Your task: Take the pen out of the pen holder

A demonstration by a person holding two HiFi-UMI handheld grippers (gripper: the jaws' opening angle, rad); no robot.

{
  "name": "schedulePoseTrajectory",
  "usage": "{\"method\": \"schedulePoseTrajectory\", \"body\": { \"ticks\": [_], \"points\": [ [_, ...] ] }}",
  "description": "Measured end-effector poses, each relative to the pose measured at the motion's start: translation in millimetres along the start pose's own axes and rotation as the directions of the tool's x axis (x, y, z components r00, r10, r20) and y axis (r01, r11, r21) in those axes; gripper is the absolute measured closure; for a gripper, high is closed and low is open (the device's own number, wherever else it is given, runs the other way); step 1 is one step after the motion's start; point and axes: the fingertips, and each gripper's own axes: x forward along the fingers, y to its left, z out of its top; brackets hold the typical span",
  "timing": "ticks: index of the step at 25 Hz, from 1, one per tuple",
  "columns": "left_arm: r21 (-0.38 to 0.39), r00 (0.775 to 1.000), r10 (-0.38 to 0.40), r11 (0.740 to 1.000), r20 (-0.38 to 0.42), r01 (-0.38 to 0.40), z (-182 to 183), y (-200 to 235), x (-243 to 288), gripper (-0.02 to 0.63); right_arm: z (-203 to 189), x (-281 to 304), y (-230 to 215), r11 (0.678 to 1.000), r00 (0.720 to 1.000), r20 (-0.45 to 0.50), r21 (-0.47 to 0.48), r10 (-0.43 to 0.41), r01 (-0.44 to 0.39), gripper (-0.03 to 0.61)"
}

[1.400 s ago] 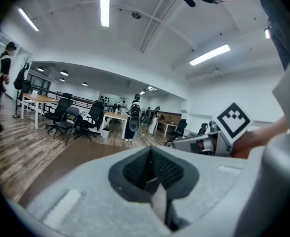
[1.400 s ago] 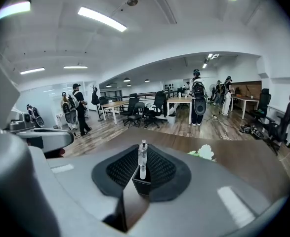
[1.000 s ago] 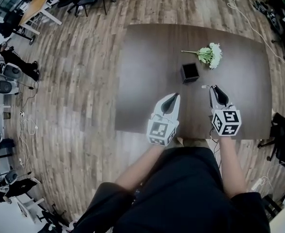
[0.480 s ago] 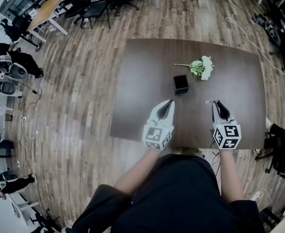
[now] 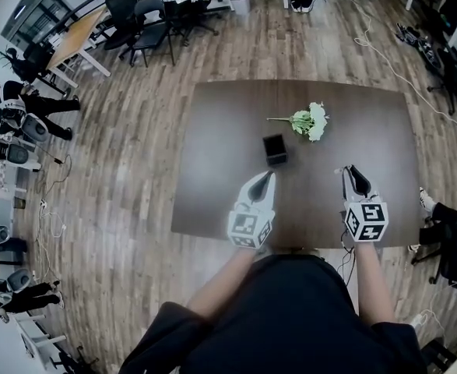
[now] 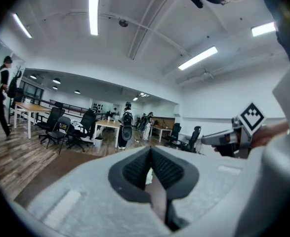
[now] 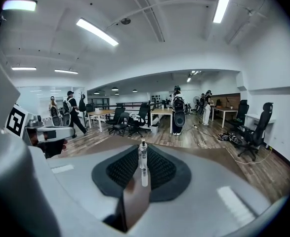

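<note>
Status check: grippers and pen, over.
Right gripper shut on pen, well clear of pen holder. Left gripper shut, empty. Flowers beyond holder, nothing obstructing.

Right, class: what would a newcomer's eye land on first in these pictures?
Probably the bunch of white and green flowers lying toward the far side of the dark brown wooden table, with the small black square pen holder just nearer. Then the right claw over the table's near side, shut on a slim clear plastic pen.
</note>
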Motion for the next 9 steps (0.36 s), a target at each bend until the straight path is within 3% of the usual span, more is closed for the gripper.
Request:
{"method": "schedulePoseTrajectory", "body": {
  "ticks": [9],
  "points": [
    [0.02,1.0,0.026,0.999,0.007,-0.026,13.5,1.7,12.9,0.611,7.8,-5.2,-23.5,1.0,1.0,0.012,-0.001,-0.004,0.004,0.525]
  ]
}}
